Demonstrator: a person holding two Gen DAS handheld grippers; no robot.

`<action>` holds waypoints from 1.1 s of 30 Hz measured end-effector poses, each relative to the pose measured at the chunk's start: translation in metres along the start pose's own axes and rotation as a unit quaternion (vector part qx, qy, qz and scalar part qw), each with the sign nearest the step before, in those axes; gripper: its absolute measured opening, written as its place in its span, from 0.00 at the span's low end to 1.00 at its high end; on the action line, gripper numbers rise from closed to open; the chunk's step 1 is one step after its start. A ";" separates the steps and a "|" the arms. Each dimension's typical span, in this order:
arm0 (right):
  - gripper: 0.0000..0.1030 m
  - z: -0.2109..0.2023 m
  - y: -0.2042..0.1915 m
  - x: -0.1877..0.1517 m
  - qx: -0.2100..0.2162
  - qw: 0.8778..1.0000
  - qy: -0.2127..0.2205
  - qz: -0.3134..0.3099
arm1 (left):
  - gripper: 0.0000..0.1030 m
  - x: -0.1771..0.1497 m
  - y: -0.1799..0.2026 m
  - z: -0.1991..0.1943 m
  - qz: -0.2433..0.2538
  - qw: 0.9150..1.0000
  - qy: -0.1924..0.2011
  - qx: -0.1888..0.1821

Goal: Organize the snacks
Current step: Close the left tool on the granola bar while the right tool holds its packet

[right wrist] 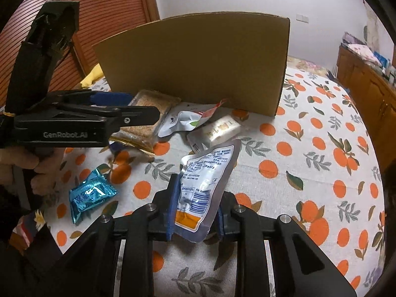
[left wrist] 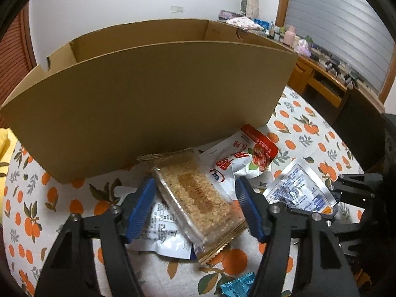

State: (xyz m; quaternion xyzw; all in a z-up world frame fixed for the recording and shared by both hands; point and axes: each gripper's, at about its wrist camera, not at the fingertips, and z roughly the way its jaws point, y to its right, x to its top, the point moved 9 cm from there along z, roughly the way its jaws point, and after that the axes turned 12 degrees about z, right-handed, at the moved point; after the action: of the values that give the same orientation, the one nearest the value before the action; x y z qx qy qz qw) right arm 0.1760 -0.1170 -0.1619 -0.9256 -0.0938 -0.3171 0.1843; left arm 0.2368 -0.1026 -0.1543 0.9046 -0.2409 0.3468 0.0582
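Snacks lay scattered on the worktop point(right wrist: 309, 173) before the cardboard box point(left wrist: 153, 104). The rice-cake packet point(left wrist: 198, 198) sat between the blue pads of the left hand-held gripper point(left wrist: 195, 208), whose jaws stood partly open; whether the pads pressed on it I could not tell. The right hand-held gripper point(right wrist: 195, 212) was clamped on the silver pouch point(right wrist: 205, 183), holding it tilted. A red-and-white bag point(left wrist: 237, 158) lay near the box, a blue wrapper point(right wrist: 89, 195) apart on the orange-print cloth.
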 end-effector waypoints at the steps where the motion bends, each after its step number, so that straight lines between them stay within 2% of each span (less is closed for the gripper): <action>1: 0.23 0.000 0.000 0.000 0.006 1.000 0.000 0.002 | 0.64 0.000 0.000 0.002 0.004 1.000 -0.004 0.005; 7: 0.23 0.002 0.004 0.001 0.007 1.000 -0.001 0.007 | 0.64 -0.004 0.001 0.016 0.005 1.000 -0.031 0.006; 18: 0.23 0.001 0.000 -0.002 0.001 1.000 0.003 0.004 | 0.67 -0.004 0.003 0.026 0.012 0.999 -0.040 0.001; 24: 0.23 0.001 0.000 -0.002 0.001 1.000 0.003 0.005 | 0.48 -0.005 0.004 0.022 0.019 0.999 -0.032 -0.002; 27: 0.23 0.001 0.000 -0.002 0.002 1.000 0.003 0.005 | 0.45 -0.008 0.003 0.014 0.016 0.999 -0.027 -0.004; 33: 0.23 0.001 0.000 -0.002 0.003 1.000 0.002 0.006 | 0.45 -0.011 0.004 -0.011 0.003 1.000 0.002 -0.023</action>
State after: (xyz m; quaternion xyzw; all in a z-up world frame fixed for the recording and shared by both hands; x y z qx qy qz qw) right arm 0.1748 -0.1171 -0.1643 -0.9249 -0.0889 -0.3178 0.1887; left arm 0.2214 -0.0983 -0.1534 0.9016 -0.2516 0.3432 0.0782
